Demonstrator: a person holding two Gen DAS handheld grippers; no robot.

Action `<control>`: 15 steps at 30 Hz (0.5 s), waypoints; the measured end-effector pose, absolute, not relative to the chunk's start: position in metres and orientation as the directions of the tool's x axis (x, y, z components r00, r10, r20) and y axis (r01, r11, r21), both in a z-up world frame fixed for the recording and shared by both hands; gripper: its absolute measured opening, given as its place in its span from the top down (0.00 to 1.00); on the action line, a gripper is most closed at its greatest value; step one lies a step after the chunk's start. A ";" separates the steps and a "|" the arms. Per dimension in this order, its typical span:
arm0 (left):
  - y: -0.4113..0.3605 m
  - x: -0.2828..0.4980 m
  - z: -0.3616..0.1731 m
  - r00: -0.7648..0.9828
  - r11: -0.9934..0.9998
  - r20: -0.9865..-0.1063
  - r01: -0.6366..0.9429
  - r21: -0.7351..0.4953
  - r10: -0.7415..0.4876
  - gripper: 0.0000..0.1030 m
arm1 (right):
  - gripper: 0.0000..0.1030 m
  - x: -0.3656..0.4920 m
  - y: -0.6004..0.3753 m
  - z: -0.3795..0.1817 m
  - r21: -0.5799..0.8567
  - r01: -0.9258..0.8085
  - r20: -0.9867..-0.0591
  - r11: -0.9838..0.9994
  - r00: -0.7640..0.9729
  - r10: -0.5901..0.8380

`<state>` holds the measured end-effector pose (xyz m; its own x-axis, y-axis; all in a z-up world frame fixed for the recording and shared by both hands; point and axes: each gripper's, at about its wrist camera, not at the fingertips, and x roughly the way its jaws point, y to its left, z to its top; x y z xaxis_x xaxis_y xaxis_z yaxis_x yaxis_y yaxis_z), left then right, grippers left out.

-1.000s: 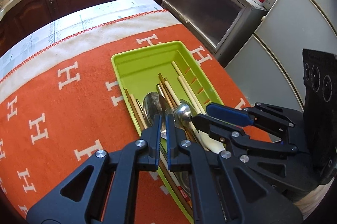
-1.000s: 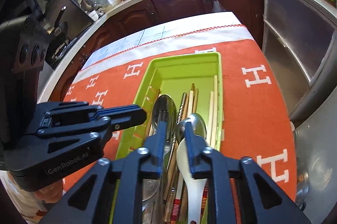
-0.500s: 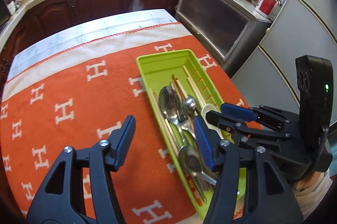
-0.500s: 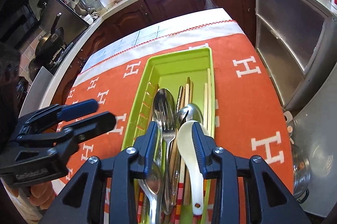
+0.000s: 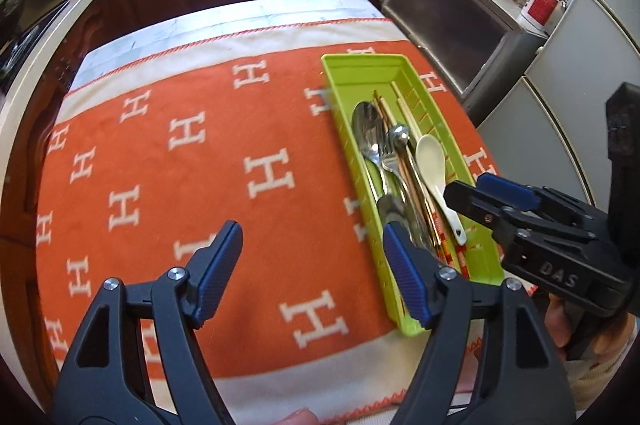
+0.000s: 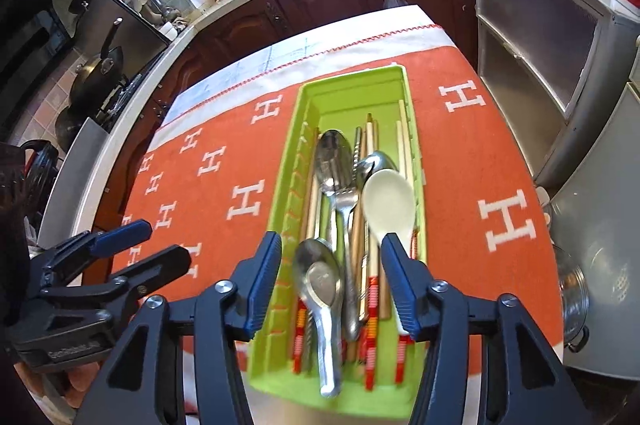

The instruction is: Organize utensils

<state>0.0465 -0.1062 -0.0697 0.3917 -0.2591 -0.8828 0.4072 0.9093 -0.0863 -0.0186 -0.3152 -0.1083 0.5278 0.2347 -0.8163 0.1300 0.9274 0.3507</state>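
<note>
Table cloth: orange, patterned with white H letters, white border with red stitched edge; covers the table from 9 o'clock to 3 o'clock in the left wrist view.

Tray: lime green, long, rectangular, slotted side walls; lies on the cloth, at 2 to 4 o'clock in the left wrist view, centre in the right wrist view. Holds all utensils.

Left gripper: black frame, blue pads; jaws wide, having just been opening, nothing between them. Hangs over bare cloth just beside the tray's near left corner, its right finger in front of the tray's edge.

Right gripper: same make; jaws moderately wide, having just been opening. Poised over the tray's near end, with utensil handles seen between the pads; no contact visible.

Contents of tray, lengthwise:
- Chopsticks: several pairs, pale and brown, some with red-and-white banded ends.
- Large metal spoon: bowl at 12 o'clock.
- Fork: metal.
- White spoon: at the right.
- Short metal spoon: nearest.
</note>
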 end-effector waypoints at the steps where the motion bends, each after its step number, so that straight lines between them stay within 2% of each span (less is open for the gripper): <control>1: -0.104 0.045 -0.068 0.391 0.911 -0.884 0.404 -0.086 -0.257 0.32 | 0.46 -0.022 -0.313 -0.104 0.351 0.125 -0.815 0.928 0.529 0.237; 9: -0.079 0.016 -0.021 0.537 0.950 -0.827 0.313 0.014 -0.164 0.30 | 0.27 -0.056 -0.286 -0.047 0.324 0.085 -0.788 0.942 0.575 0.219; 15: -0.059 -0.001 0.013 0.617 0.974 -0.775 0.227 0.006 -0.139 0.24 | 0.24 -0.071 -0.273 0.002 0.337 0.063 -0.745 0.940 0.627 0.225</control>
